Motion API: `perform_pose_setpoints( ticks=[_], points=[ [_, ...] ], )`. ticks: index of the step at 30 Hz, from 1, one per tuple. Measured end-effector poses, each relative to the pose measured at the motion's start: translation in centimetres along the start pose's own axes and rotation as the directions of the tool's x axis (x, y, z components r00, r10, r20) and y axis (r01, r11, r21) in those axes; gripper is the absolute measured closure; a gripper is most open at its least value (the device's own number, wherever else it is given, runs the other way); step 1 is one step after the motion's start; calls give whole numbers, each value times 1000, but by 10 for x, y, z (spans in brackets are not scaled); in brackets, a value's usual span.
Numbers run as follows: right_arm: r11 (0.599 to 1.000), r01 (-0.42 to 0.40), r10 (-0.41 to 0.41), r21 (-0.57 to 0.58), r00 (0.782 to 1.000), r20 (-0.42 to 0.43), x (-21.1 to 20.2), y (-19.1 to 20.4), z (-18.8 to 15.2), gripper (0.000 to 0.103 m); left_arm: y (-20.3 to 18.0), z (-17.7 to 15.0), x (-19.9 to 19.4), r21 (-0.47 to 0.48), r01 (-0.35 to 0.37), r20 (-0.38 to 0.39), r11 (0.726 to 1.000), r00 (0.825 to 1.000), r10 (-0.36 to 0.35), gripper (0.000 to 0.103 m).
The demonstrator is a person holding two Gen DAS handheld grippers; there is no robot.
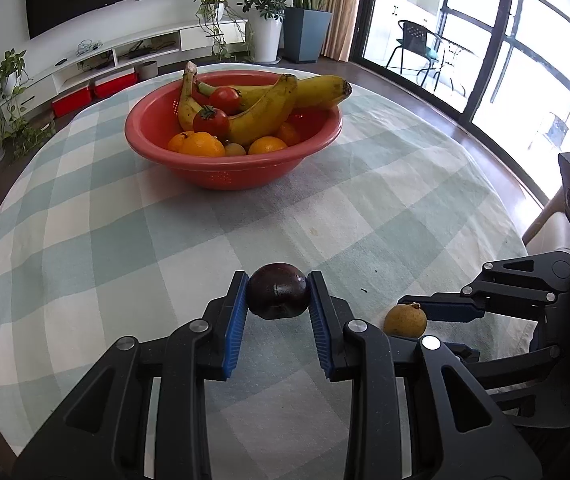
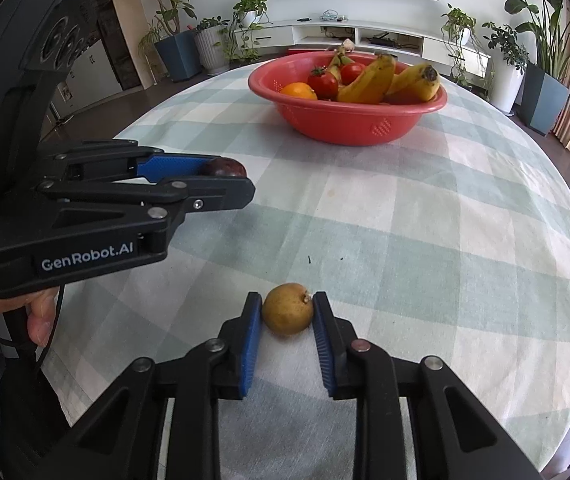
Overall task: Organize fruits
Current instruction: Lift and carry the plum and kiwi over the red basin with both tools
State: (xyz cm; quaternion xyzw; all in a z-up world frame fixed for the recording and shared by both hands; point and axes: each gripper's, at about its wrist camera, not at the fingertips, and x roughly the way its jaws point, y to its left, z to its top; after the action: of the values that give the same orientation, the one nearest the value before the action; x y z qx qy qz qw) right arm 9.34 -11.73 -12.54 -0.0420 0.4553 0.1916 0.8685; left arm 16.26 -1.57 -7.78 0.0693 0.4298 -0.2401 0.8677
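A dark plum (image 1: 279,290), round with no clear long axis, sits pinched between the blue pads of the left claw (image 1: 278,294). Beside it, a small yellow-brown fruit (image 2: 288,308), stem nub upper right, is clamped in the right claw (image 2: 288,312). Both are well short of the red bowl (image 1: 233,172) of fruit on the checked table (image 1: 125,240).

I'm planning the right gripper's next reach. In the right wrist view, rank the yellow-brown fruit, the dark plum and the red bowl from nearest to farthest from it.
1. Yellow-brown fruit: between the right gripper's pads, on the tablecloth.
2. Dark plum: further out to the left, clamped in the left gripper.
3. Red bowl: farthest, across the table.
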Motion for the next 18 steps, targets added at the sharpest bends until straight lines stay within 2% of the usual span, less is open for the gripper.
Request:
perform_pose_setpoints(
  ticks=[5, 10, 14, 18],
  points=[
    [999, -17, 17, 34, 1000, 19, -9, -7, 1, 75, 3, 1, -2, -12, 4, 7, 1000, 1000, -4, 75],
    [996, -32, 26, 87, 997, 77, -28, -29, 12, 75, 9, 3, -6, -46, 28, 26, 999, 999, -26, 75],
    [993, -23, 7, 118, 991, 133, -49, -54, 31, 75, 21, 13, -17, -91, 35, 64, 995, 998, -29, 75],
    [988, -26, -3, 150, 982, 189, -66, -81, 61, 75, 35, 39, -37, -116, 29, 120, 993, 993, -15, 75]
  ],
)
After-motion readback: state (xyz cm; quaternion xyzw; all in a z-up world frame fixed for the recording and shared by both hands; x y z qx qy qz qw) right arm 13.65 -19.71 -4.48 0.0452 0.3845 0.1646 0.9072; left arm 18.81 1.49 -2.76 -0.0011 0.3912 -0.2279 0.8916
